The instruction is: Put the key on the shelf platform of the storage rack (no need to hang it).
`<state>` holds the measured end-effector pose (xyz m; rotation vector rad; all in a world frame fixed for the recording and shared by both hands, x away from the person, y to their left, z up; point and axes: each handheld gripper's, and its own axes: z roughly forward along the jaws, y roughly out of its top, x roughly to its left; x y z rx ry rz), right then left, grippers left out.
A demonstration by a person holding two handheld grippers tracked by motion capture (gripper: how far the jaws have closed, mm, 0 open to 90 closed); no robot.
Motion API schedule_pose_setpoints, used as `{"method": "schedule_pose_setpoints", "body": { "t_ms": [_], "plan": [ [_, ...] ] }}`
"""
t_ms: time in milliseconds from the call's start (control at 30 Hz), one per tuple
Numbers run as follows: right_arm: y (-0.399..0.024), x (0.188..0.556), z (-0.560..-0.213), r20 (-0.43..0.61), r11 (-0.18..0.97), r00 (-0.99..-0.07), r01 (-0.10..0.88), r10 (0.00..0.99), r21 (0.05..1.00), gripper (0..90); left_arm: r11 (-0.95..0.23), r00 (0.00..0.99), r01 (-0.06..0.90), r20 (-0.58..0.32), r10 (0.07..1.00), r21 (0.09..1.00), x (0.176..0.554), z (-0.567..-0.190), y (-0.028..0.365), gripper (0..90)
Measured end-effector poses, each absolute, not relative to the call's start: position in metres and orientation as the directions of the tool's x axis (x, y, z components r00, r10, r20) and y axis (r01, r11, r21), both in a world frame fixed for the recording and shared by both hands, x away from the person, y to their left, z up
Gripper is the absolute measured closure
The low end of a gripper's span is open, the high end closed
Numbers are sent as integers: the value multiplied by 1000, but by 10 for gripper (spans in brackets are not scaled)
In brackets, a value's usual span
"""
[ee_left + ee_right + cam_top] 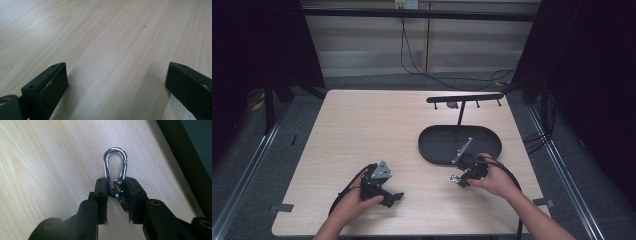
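Your right gripper [116, 186] has its jaws clamped on a small metal snap hook [115, 166]. The hook is bright, polished silver, a long narrow loop with a rounded top and a spring gate down one side. Its rounded end sticks out beyond the fingertips, while its lower end, with a ring or swivel piece that is hard to make out, sits pinched between the two black pads. Light glints along the curve of the loop, and the wood grain of the table [50, 170] shows through its opening.

From above, you hold that snap hook [455, 178] at the tip of your right gripper [460, 180], just above the pale wooden table [362, 130], near its front edge and just in front of the black oval tray [432, 150]. The hook shows there as a small shiny speck, apart from the tray's rim. A black stand [460, 115] with a crossbar carrying short pegs rises from the tray behind it.

Your left gripper [394, 198] rests low over the table toward the front left, well apart from the hook. Its jaws stand wide open with bare wood between them, and in the left gripper view the two dark pads [53, 82] frame plain tabletop.
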<state>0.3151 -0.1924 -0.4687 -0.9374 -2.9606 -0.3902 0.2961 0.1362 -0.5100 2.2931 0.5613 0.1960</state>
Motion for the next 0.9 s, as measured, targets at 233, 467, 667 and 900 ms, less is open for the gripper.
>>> {"method": "schedule_pose_setpoints", "body": {
  "t_ms": [233,467,667,900],
  "plan": [
    [-197,315,-461,92,784,-814,579,574,225,734,-619,892,336,-28,452,710,296,-510,136,39],
    [-199,315,-449,93,782,-811,583,578,219,738,-620,892,336,-28,452,709,296,-510,136,39],
    [-200,316,-443,93,782,-811,583,578,222,739,-620,892,336,-28,451,709,296,-510,136,39],
    [-204,317,-433,91,781,-810,584,580,221,738,-620,892,336,-28,451,709,296,-510,136,39]
  ]
}}
